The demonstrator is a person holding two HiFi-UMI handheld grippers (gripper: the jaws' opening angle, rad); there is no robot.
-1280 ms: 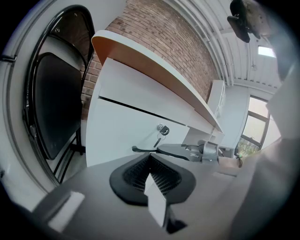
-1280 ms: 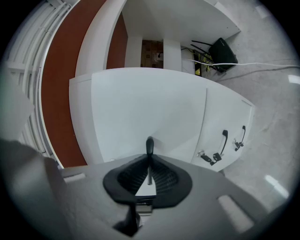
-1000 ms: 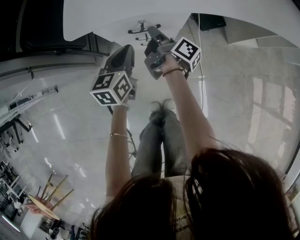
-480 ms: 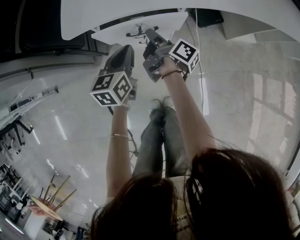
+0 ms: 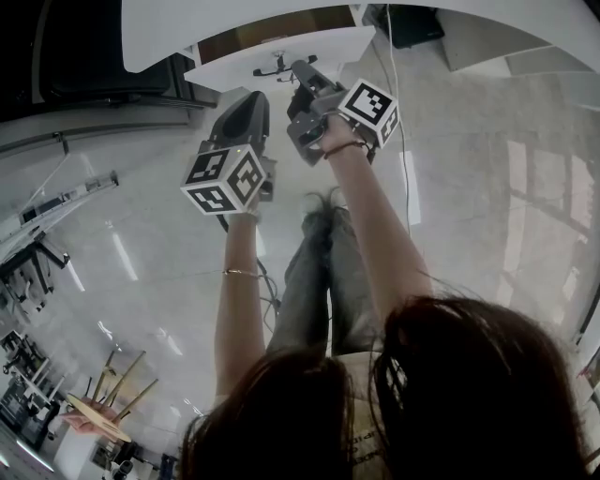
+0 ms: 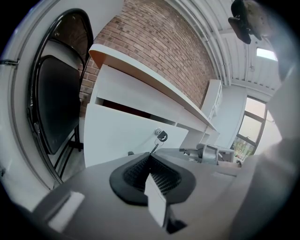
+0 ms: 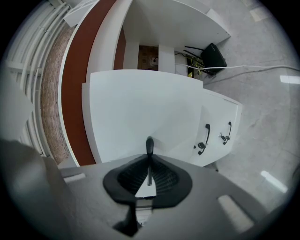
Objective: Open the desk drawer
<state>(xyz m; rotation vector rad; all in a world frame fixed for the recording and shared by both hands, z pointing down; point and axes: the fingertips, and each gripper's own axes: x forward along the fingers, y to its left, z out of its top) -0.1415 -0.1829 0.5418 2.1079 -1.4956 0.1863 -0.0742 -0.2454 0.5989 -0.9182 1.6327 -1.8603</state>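
Observation:
The white desk drawer [image 5: 281, 49] stands pulled out a little from the desk [image 5: 169, 28], with a strip of brown inside showing behind its front. My right gripper [image 5: 302, 71] is shut on the drawer's black handle [image 7: 149, 144], in front of the drawer front [image 7: 140, 112]. My left gripper [image 5: 249, 105] hangs just left of it, jaws shut with nothing between them. In the left gripper view, the left gripper [image 6: 151, 157] points at the drawer's lock with a key [image 6: 161, 136] in it.
A black folding chair [image 6: 56, 103] stands left of the desk. Below the drawer a white pedestal carries two more black handles [image 7: 205, 137]. A black box [image 7: 213, 56] with cables lies under the desk, and a white cable [image 5: 401, 112] runs over the floor. The person's legs [image 5: 319, 272] are below.
The drawer has slid out toward the person, with the right gripper shut on its handle; a brown gap now shows behind its front. The left gripper has barely moved.

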